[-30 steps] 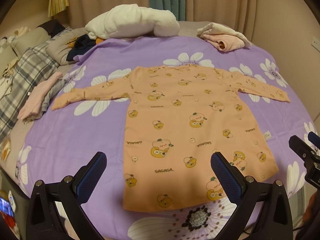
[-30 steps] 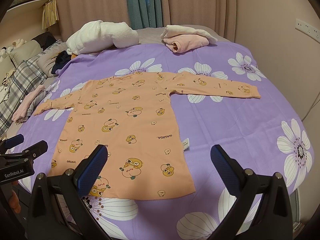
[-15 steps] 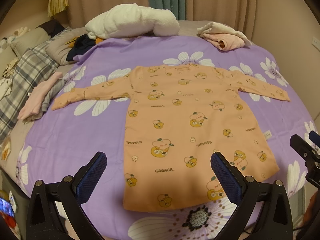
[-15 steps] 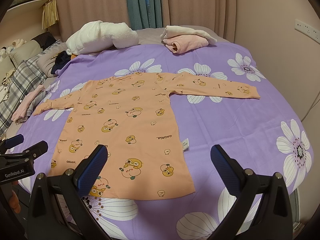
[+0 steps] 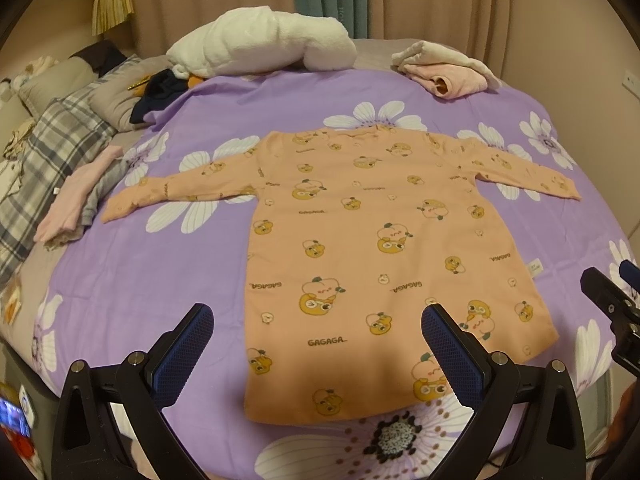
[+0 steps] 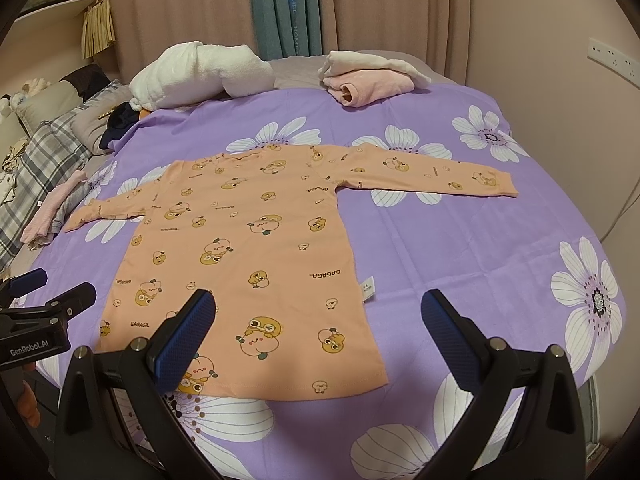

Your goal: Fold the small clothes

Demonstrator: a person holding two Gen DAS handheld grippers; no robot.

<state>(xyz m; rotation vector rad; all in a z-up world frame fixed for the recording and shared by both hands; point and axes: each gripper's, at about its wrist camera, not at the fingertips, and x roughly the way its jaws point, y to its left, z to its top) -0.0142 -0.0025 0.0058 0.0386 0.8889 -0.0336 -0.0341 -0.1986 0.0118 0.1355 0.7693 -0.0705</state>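
Shirt (image 5: 372, 264) lies flat, centre frame, on the purple sheet (image 5: 132, 288). Both sleeves are spread out sideways, hem nearest the cameras. No fold in it yet, so folding hasn't started; looks like the lay-out step is done.

Left gripper (image 5: 318, 346): jaws wide, empty, hovering above the hem at bottom of frame, not touching cloth. Right gripper (image 6: 318, 334): same, wide and empty, bottom of its frame over the hem's right corner.

Left to do, my read: both sleeves in, sides in, then hem up to collar. All of it.

Other clothes: pink pile (image 5: 448, 76) at upper right looks loosely folded, can't tell if it counts as finished. Pink/grey stack (image 5: 76, 204) at left edge is flat. White bundle (image 5: 264, 46) at top centre isn't folded.
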